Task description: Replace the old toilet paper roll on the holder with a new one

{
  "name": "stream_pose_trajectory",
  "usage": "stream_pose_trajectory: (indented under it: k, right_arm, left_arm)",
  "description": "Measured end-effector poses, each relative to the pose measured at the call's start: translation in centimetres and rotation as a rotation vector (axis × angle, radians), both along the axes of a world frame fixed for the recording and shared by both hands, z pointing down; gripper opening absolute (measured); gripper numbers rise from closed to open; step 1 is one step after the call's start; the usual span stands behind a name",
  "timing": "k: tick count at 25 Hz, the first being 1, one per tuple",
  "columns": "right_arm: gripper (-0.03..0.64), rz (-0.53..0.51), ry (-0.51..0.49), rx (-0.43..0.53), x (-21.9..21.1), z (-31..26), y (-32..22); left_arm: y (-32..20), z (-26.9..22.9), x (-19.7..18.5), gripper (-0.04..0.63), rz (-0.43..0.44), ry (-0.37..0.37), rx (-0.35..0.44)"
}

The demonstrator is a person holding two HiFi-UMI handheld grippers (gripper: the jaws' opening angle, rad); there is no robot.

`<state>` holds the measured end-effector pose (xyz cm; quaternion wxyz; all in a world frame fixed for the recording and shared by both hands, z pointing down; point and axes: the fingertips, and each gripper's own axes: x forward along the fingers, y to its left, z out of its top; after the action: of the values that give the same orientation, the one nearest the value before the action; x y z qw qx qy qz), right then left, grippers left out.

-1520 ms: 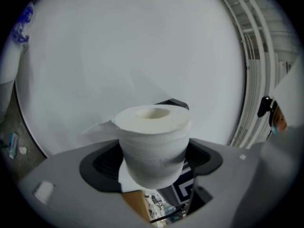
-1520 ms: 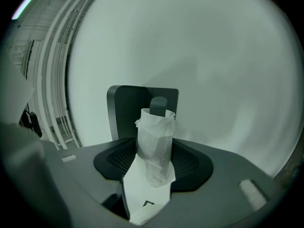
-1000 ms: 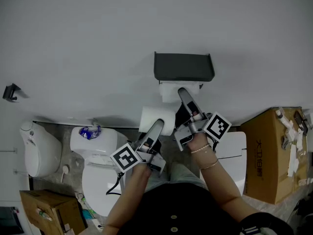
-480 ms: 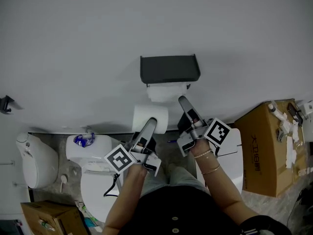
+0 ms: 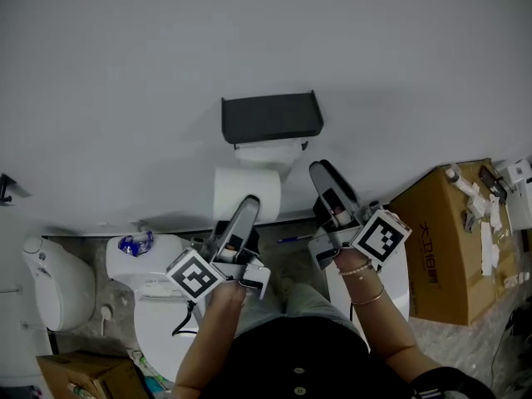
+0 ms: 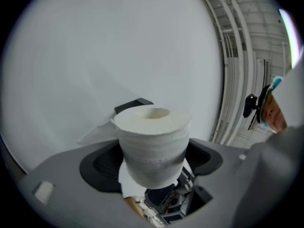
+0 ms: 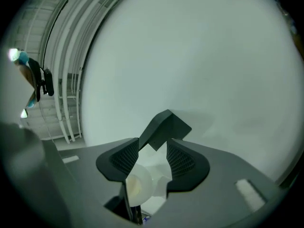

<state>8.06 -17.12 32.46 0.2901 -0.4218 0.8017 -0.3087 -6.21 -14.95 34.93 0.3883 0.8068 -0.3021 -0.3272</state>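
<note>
A black holder (image 5: 272, 116) is fixed to the white wall, with the old white paper (image 5: 268, 151) hanging just under it. My left gripper (image 5: 246, 209) is shut on the new toilet paper roll (image 5: 247, 191), just below and left of the holder. In the left gripper view the roll (image 6: 152, 141) stands upright between the pads, the holder (image 6: 134, 104) behind it. My right gripper (image 5: 322, 174) hangs right of the old paper, apart from it. Its jaws (image 7: 152, 148) have just been closing partway with nothing between them; the holder (image 7: 166, 125) shows beyond.
A white toilet (image 5: 162, 285) with a blue object (image 5: 133, 243) on its tank stands lower left, with another white fixture (image 5: 50, 281) further left. A cardboard box (image 5: 440, 239) with small items on top stands at the right. A second box (image 5: 71, 376) sits bottom left.
The left gripper has lifted the new roll closer to the holder. The right gripper has drawn away from the old paper to the right, rolled, and its jaws have narrowed.
</note>
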Motion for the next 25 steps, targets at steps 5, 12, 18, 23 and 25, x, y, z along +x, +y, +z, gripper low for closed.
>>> stream_pose_trajectory:
  k: [5,12,18,23,25]
  right_arm:
    - [0.102,-0.016,0.167,0.112,-1.4,-2.3,0.7]
    - [-0.014,-0.045,0.355,0.211,-3.6,-3.8,1.4]
    - [-0.014,-0.085,0.433,0.224,-4.2,-3.6,1.1]
    - [-0.014,-0.126,0.529,0.234,-4.8,-2.8,1.1]
    - [-0.014,-0.128,0.549,0.239,-4.8,-2.8,1.1]
  left_arm:
    - [-0.2,-0.9,0.5,0.401,0.016,0.069,0.013]
    - [-0.3,-1.5,0.1,0.402,0.003,0.093,0.035]
    - [-0.3,-1.6,0.0,0.402,0.008,0.089,0.036]
    - [-0.6,-2.2,-0.1,0.401,-0.002,0.057,0.066]
    - [-0.7,-1.7,0.0,0.402,0.004,0.057,0.047]
